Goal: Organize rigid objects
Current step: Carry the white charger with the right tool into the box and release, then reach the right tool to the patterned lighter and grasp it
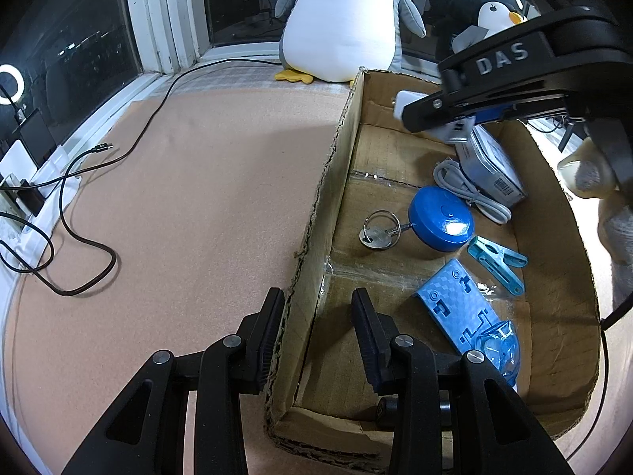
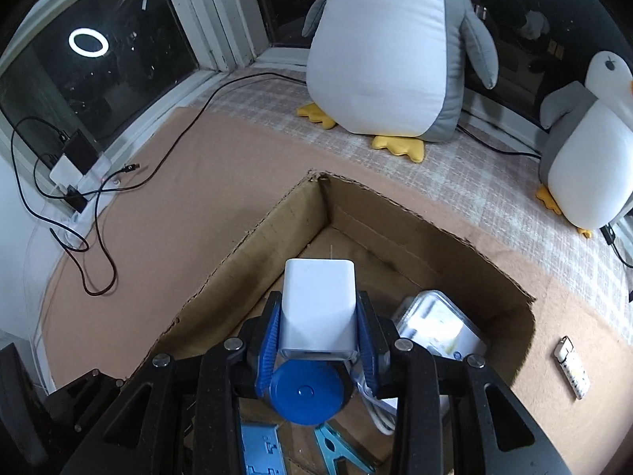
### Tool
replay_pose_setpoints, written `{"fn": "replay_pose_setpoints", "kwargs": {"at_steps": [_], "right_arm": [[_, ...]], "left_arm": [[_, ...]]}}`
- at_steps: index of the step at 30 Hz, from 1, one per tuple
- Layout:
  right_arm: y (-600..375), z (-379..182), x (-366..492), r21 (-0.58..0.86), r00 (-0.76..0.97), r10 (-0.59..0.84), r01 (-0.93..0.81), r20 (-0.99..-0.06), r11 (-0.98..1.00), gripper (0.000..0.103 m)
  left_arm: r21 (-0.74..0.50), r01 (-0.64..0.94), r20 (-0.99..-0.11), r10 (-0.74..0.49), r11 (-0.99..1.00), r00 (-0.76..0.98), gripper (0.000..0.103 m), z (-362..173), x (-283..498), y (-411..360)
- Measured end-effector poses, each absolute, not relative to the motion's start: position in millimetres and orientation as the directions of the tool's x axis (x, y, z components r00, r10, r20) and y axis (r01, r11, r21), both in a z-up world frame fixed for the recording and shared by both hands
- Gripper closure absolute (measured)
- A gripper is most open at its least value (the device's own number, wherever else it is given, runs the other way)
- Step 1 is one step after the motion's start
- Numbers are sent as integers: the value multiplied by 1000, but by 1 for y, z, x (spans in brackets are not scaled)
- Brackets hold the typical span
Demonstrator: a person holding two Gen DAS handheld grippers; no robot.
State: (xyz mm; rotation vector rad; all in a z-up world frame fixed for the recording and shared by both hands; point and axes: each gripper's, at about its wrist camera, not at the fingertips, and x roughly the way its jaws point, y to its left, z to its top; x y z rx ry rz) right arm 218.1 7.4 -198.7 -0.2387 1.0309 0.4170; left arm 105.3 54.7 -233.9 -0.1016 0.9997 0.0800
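We have the right tongs (image 2: 318,330) clamped on a white charger block (image 2: 318,308), held above the far end of the cardboard box (image 1: 328,182). Our left tongs (image 1: 318,328) gape empty astride the box's left wall.

Dim, bluish indoor light; ring lamp reflection (image 2: 88,42) glares in dark window; edges bend, perhaps slightly blurred.

Both grippers are matte black plastic with triangular cut-outs in their arms and round silver screws at the joints. The left gripper (image 1: 318,318) has 2 fingers lined with ribbed black pads. The right gripper (image 2: 318,330) has ribbed blue pads (image 2: 266,342), and its side bears raised grey letters "DAS" (image 1: 501,58).
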Motion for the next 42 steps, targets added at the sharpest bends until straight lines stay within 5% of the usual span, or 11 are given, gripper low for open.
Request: {"fn": "replay_pose_setpoints", "kwargs": {"at_steps": [13, 18, 42], "right_arm": [[13, -202, 219, -32, 470, 205, -449, -859, 893, 70], [10, -198, 221, -12, 476, 226, -447, -850, 894, 52], [-91, -155, 183, 102, 522, 326, -412, -789, 906, 51]], "left_arm": [[-52, -113, -842, 17, 992, 539, 64, -233, 104, 55], [-53, -113, -842, 16, 992, 539, 64, -233, 104, 56], [-40, -107, -844, 24, 993, 536, 64, -233, 104, 58]]}}
